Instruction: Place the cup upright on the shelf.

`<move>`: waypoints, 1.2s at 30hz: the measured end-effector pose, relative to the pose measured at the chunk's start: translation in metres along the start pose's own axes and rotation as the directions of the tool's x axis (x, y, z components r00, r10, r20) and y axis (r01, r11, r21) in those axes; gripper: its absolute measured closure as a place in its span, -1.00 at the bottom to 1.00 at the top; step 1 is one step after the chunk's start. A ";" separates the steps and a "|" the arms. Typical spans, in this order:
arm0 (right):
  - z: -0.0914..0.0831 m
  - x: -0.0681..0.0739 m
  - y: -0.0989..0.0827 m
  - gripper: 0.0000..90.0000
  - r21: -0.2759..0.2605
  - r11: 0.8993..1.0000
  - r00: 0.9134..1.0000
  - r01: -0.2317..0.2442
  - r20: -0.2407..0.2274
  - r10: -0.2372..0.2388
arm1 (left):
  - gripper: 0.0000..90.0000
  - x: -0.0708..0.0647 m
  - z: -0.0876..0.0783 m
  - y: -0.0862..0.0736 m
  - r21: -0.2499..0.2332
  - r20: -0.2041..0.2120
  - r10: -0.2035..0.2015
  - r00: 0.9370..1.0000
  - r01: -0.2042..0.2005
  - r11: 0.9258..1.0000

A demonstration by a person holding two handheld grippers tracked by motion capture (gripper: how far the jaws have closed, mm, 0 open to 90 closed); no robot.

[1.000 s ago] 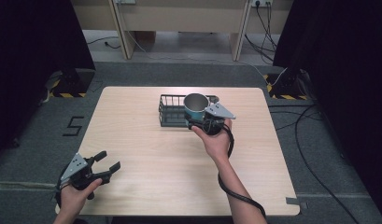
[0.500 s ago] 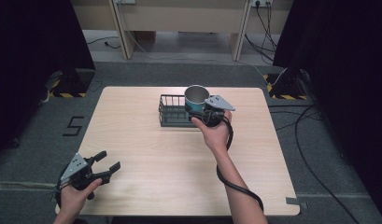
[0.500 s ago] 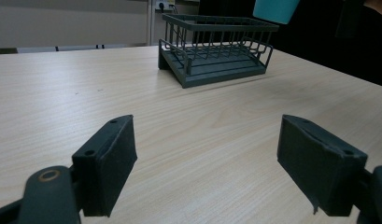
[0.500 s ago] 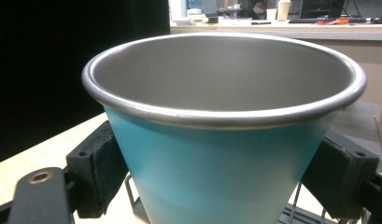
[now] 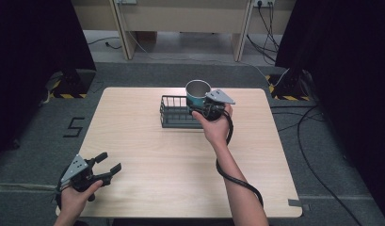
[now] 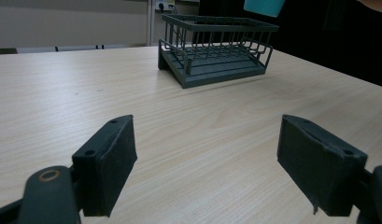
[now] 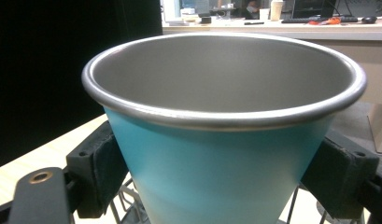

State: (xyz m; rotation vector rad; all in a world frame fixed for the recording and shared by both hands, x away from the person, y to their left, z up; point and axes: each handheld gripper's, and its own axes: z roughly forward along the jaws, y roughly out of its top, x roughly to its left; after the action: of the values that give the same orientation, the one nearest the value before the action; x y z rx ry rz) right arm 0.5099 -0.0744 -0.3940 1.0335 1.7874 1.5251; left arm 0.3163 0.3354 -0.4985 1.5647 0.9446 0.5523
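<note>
High view. I log a light wooden desk (image 5: 180,155) at the centre of the frame, on a grey floor. Item one: a dark wire basket (image 5: 177,113), just above the middle of the frame, resting on the desk. Item two: a teal cup (image 5: 198,94) with a metal rim and inside, upright, at the basket's right end and lifted above it. My right gripper (image 5: 206,107) pinches the cup from the near side; the right hand (image 5: 215,126) and forearm run down to the bottom edge, a black cable looping beside them. My left gripper (image 5: 103,164) sits at the lower left of the frame, near the desk's corner and well apart from the basket, its fingers spread and holding nothing.

Left gripper view. I record two black fingers (image 6: 107,170) rising from the bottom corners, set wide apart, with bare desk (image 6: 202,126) between them. The wire basket (image 6: 215,49) stands in the upper middle of the frame, on the desk. A teal patch, the cup's underside (image 6: 264,6), shows at the top edge, above the basket's right end and clear of it.

Right gripper view. The teal cup (image 7: 221,163) takes up the centre of the frame, upright, its open mouth showing a grey metal inside. The black fingers (image 7: 97,168) press against its wall at the left and right. Basket wires (image 7: 128,200) show beneath it at the bottom edge.
</note>
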 end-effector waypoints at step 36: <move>0.041 -0.010 0.001 -0.62 0.069 0.997 0.998 -0.025 0.051 0.022 | -0.58 0.000 0.000 0.000 -0.004 0.005 0.000 1.000 0.001 1.000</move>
State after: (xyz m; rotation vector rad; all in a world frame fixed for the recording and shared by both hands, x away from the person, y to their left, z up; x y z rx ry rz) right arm 0.5495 -0.0607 -0.4018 1.1204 1.8105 1.4467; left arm 0.3160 0.3357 -0.4982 1.5616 0.9399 0.5497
